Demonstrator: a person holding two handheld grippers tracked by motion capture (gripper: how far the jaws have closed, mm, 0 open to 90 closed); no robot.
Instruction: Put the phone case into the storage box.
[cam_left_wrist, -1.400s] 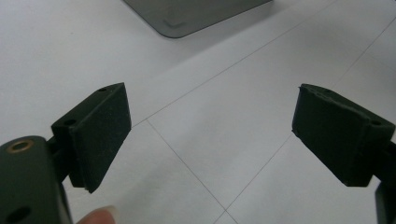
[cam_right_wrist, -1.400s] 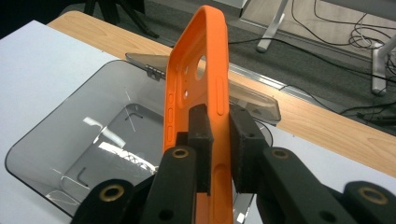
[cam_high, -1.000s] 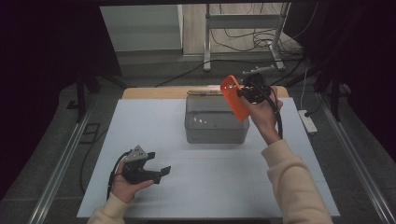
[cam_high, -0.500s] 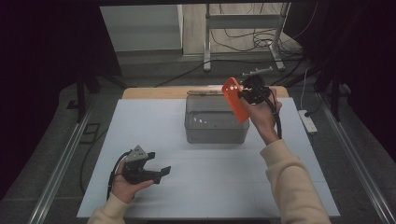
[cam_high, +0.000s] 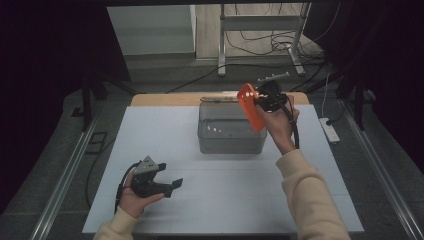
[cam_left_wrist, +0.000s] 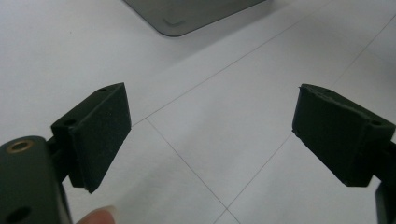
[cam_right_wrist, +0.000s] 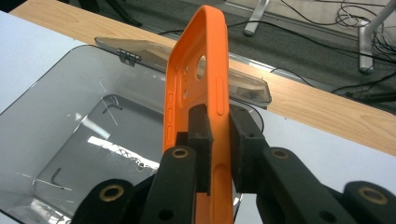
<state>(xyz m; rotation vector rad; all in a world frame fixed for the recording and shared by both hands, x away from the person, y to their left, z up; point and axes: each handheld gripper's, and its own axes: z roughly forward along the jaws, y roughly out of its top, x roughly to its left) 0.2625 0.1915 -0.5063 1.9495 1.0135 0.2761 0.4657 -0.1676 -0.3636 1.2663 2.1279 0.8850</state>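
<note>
Already gripped between the closed jaws of the right gripper (cam_right_wrist: 217, 140), the orange rubbery phone case (cam_right_wrist: 201, 93) hung above the open, empty grey translucent plastic box (cam_high: 230, 131) near the table's far edge, release pending, while the left gripper (cam_high: 170, 184) gaped idle.

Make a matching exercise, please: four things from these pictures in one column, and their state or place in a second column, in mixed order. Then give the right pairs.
Things:
1. phone case
2. box
3. left gripper
4. right gripper

States or places:
A. open, with nothing between its jaws, low over the white table
B. clear, lid swung back, standing at the far middle of the table
C. orange, held up above the box
D. shut on the edge of the case

Pairs: 1-C, 2-B, 3-A, 4-D
</note>
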